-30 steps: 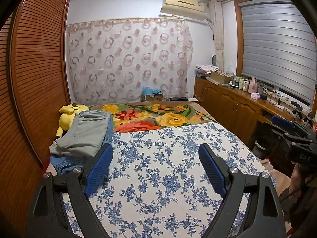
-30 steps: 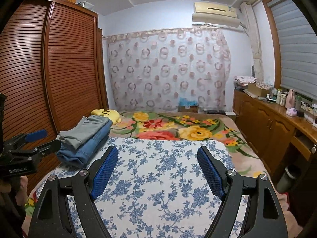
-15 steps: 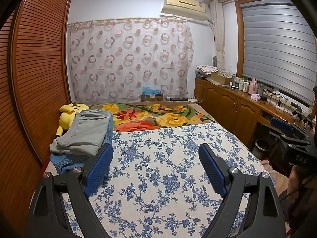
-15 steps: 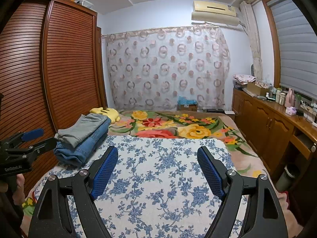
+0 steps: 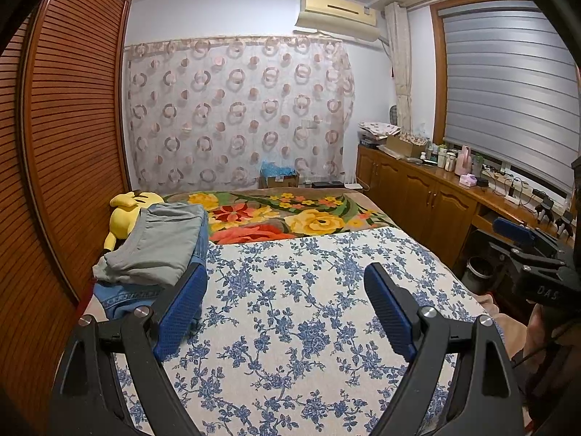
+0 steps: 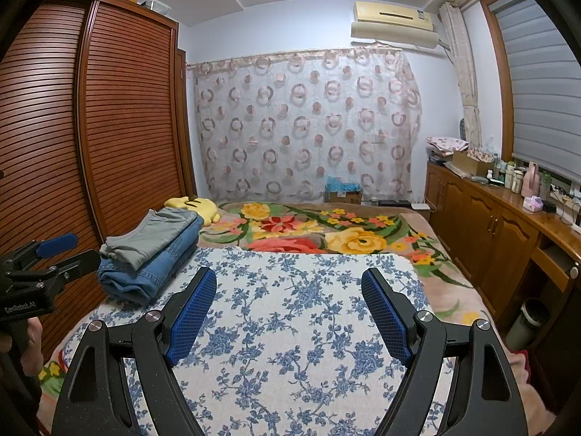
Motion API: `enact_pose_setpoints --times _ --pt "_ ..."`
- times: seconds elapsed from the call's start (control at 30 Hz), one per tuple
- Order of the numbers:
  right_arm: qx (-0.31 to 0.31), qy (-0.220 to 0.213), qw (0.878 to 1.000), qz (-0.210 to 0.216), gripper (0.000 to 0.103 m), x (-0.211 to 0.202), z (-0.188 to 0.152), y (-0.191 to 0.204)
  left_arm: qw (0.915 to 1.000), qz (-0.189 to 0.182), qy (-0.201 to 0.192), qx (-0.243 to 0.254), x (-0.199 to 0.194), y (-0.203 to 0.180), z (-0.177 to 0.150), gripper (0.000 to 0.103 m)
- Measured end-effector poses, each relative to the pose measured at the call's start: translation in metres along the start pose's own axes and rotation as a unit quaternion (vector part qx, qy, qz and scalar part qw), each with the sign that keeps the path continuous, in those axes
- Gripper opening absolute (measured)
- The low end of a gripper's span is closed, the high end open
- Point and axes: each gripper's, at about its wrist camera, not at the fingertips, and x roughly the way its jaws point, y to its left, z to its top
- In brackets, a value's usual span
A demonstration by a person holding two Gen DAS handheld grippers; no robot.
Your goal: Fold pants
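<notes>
Folded grey pants (image 5: 159,247) lie on top of folded blue jeans (image 5: 120,299) at the left side of the bed; the stack also shows in the right wrist view, grey pants (image 6: 152,234) over jeans (image 6: 145,276). My left gripper (image 5: 287,298) is open and empty, held above the blue-flowered sheet (image 5: 301,309), just right of the stack. My right gripper (image 6: 288,301) is open and empty above the same sheet (image 6: 290,327). Each gripper shows at the edge of the other's view, the right one (image 5: 526,250) and the left one (image 6: 47,258).
A yellow plush toy (image 5: 125,214) lies behind the stack by the slatted wardrobe (image 5: 61,138). A flowered blanket (image 5: 290,214) covers the far bed. Wooden cabinets (image 5: 428,200) with bottles line the right wall; a bin (image 6: 526,323) stands below.
Both grippers have drifted slightly; the right wrist view has shifted a little so the stack sits farther left and higher. Both stay open and empty.
</notes>
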Motion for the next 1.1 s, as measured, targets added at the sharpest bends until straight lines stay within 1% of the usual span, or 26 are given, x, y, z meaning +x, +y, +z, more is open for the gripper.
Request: enact_pose_setpoints --times 1.1 --pt "0.0 -0.001 1.0 0.001 0.084 -0.0005 -0.0013 -0.0004 1.0 0.0 -0.002 -0.001 0.0001 0.0023 -0.004 0.089"
